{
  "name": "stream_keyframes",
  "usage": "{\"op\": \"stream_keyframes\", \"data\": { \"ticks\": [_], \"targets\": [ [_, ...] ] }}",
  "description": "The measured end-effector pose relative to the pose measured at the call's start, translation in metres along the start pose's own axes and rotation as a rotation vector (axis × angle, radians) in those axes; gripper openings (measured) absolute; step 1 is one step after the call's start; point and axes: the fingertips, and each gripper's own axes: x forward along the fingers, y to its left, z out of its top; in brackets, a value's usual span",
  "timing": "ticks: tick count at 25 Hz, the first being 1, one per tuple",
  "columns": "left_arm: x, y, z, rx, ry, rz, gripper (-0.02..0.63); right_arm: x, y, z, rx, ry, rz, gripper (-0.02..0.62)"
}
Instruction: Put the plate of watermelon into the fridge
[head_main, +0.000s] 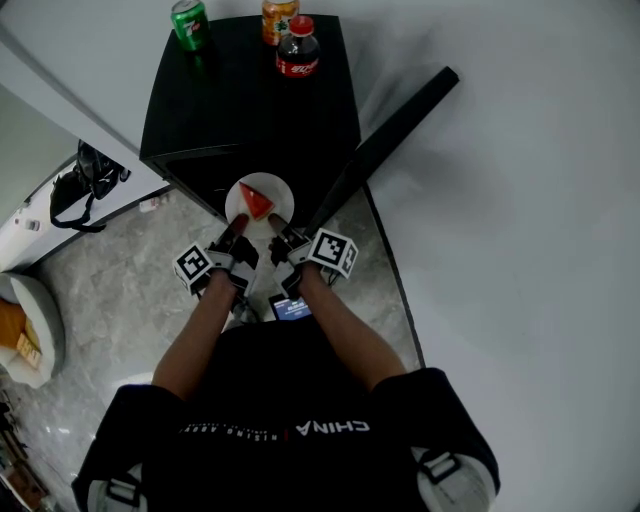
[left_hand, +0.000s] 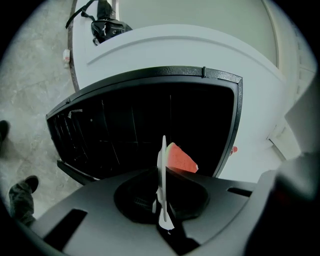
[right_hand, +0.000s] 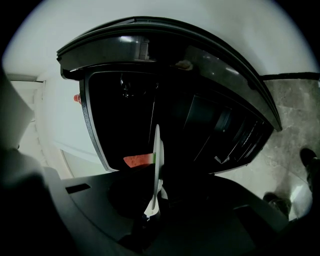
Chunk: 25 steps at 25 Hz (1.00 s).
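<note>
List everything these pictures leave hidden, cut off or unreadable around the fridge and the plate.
- Inside the fridge: too dark in both gripper views to tell what it holds.
- Face of the plate: seen edge-on in both gripper views, so its surface does not show there.
- The orange can: cut off by the head view's top edge.
- Label on the bottle: too small to read in the head view.
</note>
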Motion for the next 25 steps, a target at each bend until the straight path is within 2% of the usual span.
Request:
{"op": "stream_keyframes", "data": {
  "ticks": [4, 7, 11, 14, 19, 25],
  "targets": [
    [0.005, 0.006, 0.008, -0.04, -0.026, -0.003, 0.028, 0.006, -0.005, 0.001, -0.018, 0.01, -0.022, 0.033],
    [0.014, 0.012, 0.012, -0.039, -0.029, -0.007, 0.028, 0.013, -0.009, 0.003, 0.02, -0.006, -0.021, 0.032],
    [0.024, 0.015, 0.015, 0.002, -0.005, -0.016, 0.028, 0.017, -0.021, 0.008, 0.088, -0.059, 0.0, 0.032],
    [0.032, 0.02, 0.019, 0.001, 0.016, -0.023, 0.028, 0.023, -0.032, 0.012, 0.134, -0.092, 0.022, 0.032],
    [0.042, 0.039, 0.028, 0.084, 0.065, -0.012, 0.032, 0.039, -0.05, 0.018, 0.13, -0.127, 0.031, 0.032],
    [0.055, 0.073, 0.045, 0.103, 0.089, -0.001, 0.091, 0.066, -0.079, 0.028, 0.107, -0.174, 0.034, 0.032]
  ]
}}
